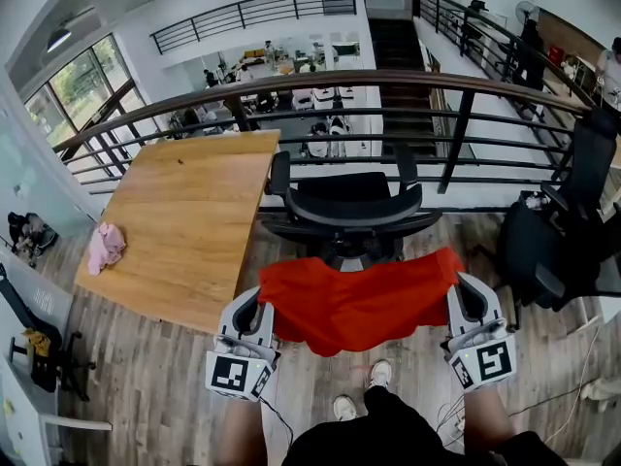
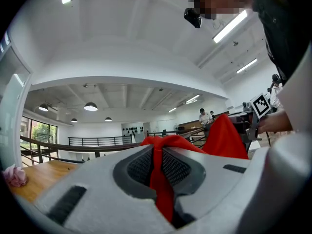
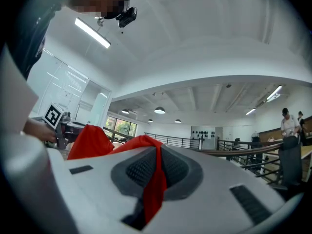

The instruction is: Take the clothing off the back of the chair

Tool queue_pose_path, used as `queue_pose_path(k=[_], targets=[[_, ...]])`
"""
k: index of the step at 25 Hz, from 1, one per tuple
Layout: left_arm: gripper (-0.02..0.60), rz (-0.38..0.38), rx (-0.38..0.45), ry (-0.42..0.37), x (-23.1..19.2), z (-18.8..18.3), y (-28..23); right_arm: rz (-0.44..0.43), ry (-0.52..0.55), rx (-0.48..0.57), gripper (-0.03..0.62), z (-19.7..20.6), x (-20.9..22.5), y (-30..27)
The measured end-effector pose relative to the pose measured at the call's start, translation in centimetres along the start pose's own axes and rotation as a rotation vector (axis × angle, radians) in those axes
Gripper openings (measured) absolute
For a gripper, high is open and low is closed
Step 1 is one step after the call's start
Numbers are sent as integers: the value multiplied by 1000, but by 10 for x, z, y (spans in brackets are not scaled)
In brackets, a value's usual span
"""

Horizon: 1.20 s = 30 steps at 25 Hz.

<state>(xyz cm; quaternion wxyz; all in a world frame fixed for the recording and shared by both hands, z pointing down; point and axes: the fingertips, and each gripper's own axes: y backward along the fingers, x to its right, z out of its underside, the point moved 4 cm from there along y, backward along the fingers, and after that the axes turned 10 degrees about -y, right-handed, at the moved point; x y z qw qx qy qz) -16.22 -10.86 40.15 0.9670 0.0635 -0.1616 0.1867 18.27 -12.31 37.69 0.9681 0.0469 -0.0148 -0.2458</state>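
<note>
A red garment (image 1: 361, 301) hangs stretched between my two grippers, in the air in front of the black office chair (image 1: 351, 209). It does not touch the chair. My left gripper (image 1: 260, 297) is shut on the garment's left corner; red cloth (image 2: 161, 179) runs between its dark pads. My right gripper (image 1: 457, 285) is shut on the right corner, with red cloth (image 3: 155, 179) pinched the same way. Each gripper view shows the other gripper and the far end of the garment off to the side.
A wooden table (image 1: 194, 221) stands at the left with a pink cloth (image 1: 105, 247) near its left edge. A second black chair (image 1: 558, 231) stands at the right. A metal railing (image 1: 388, 115) runs behind the chair. The person's feet (image 1: 361, 392) are below.
</note>
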Motion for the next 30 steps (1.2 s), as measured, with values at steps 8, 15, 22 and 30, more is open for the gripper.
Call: queue_pose_path(k=[8,15,22,30], targets=[[37,27,8,11,14,-2,16,15,31,-23,21,3,-10,29],[38,39,12,-1,17,-5,17,34,31,-32,21,5,-10,36],[38,31,-2,5,15,-1,14,39,41,-26,23,5,-10,36],[38,37,1,7,15,-2,12,33,51,-24,22,4,-11,30]])
